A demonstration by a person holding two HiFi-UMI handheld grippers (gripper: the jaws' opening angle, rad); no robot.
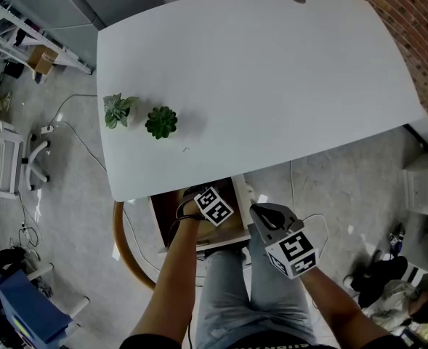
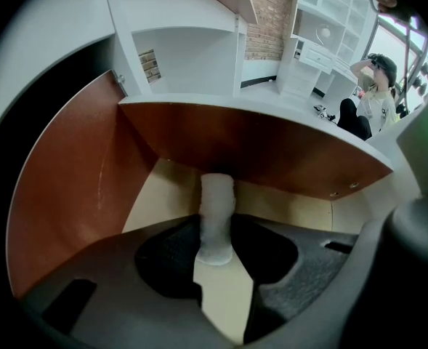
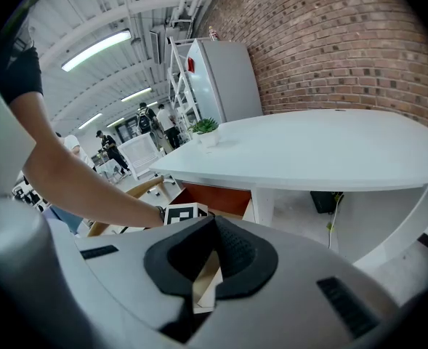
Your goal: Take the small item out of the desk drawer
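Note:
My left gripper (image 1: 199,198) reaches into the open drawer (image 1: 166,213) under the front edge of the white desk (image 1: 272,86). In the left gripper view, a small white cylindrical item (image 2: 216,209) stands upright on the pale drawer floor, right between the jaws. Both dark pads of the left gripper (image 2: 216,231) lie against its sides. The drawer's brown side wall (image 2: 75,187) rises at the left. My right gripper (image 1: 261,213) hovers just right of the drawer, outside it. Seen in its own view, the right gripper (image 3: 212,227) has its tips together and holds nothing.
Two small potted plants (image 1: 118,110) (image 1: 161,122) stand on the desk's left part. A curved wooden chair arm (image 1: 123,246) lies left of my legs. White shelving (image 2: 330,27) and a seated person (image 2: 370,104) are beyond the drawer.

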